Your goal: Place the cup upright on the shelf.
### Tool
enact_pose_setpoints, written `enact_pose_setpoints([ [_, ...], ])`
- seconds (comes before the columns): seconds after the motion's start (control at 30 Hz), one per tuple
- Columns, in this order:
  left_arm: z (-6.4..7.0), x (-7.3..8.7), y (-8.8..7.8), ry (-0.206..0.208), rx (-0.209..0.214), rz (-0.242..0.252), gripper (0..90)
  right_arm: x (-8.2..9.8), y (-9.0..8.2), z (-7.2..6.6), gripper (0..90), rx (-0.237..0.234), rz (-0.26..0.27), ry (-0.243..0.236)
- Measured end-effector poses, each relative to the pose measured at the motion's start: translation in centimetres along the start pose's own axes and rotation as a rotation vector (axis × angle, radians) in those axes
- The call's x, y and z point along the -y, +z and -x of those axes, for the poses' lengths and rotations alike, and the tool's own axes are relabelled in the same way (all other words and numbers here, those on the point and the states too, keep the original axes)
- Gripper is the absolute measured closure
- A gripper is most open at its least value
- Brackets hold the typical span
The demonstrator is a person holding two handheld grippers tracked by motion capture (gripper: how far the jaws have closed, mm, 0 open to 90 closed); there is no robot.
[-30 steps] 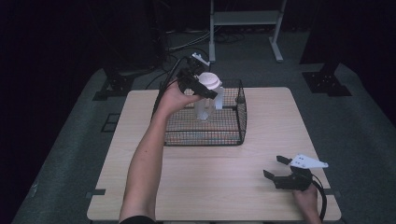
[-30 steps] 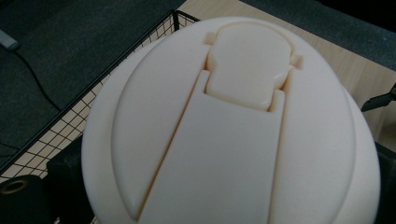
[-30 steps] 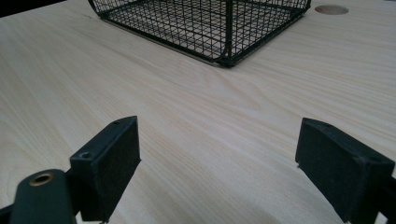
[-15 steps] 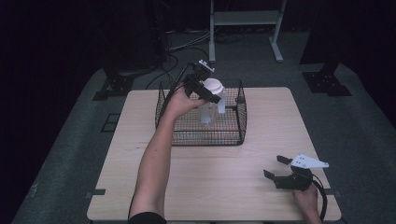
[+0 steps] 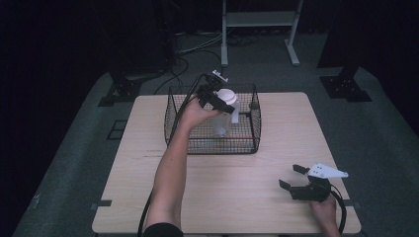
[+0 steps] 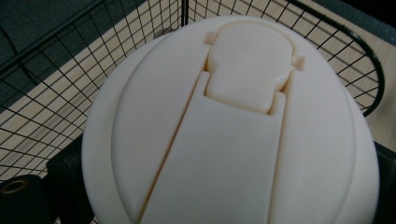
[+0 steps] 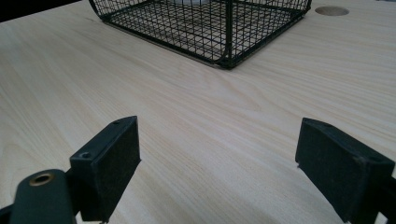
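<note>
The left gripper point(image 5: 217, 98) is clamped on the smooth, rounded cream lid of a clear bottle point(image 5: 223, 118), held inside the black wire basket point(image 5: 212, 143) at the table's point(image 5: 237, 197) twelve o'clock. The right gripper point(image 5: 295, 180) rests at five o'clock, jaws wide, pale wood grain open around it.
</note>
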State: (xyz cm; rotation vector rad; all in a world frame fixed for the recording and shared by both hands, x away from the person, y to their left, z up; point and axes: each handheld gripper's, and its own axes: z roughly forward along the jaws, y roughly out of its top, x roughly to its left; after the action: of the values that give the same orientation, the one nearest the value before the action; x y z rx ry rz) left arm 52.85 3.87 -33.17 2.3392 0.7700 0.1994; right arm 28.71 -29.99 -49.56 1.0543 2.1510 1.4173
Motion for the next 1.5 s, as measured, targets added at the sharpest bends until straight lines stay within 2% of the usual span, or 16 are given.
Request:
enact_pose_setpoints([
  [0.1,-0.1,0.2,0.5,0.001,-0.007,-0.014,4.9,0.0,0.0,0.0,12.8,-0.002,0.001,0.002],
  [0.2,-0.1,0.5,0.9,-0.009,-0.014,-0.003,5.0,0.0,0.0,0.0,12.9,-0.003,0.001,0.001],
  [0.3,-0.2,0.7,1.3,0.001,-0.024,-0.009,4.9,0.0,0.0,0.0,12.9,-0.002,0.002,-0.002],
  [0.43,-0.2,1.3,1.6,0.001,-0.051,0.017,4.9,0.0,0.0,0.0,12.9,-0.003,0.004,0.0],
  [0.63,-0.5,2.0,1.8,-0.022,-0.045,0.036,4.9,0.0,0.0,0.0,12.9,-0.003,0.005,0.002],
  [0.83,-0.2,2.2,1.7,0.007,-0.049,0.033,4.8,0.0,-0.1,0.1,12.9,-0.006,0.009,0.004],
  [1.1,-0.2,2.8,1.4,0.003,-0.044,0.056,4.7,0.0,-0.2,0.5,12.9,-0.016,0.028,0.025],
  [1.5,-0.1,3.0,1.2,0.006,-0.048,0.058,4.2,0.0,-0.1,0.3,12.9,-0.019,0.018,0.018],
])
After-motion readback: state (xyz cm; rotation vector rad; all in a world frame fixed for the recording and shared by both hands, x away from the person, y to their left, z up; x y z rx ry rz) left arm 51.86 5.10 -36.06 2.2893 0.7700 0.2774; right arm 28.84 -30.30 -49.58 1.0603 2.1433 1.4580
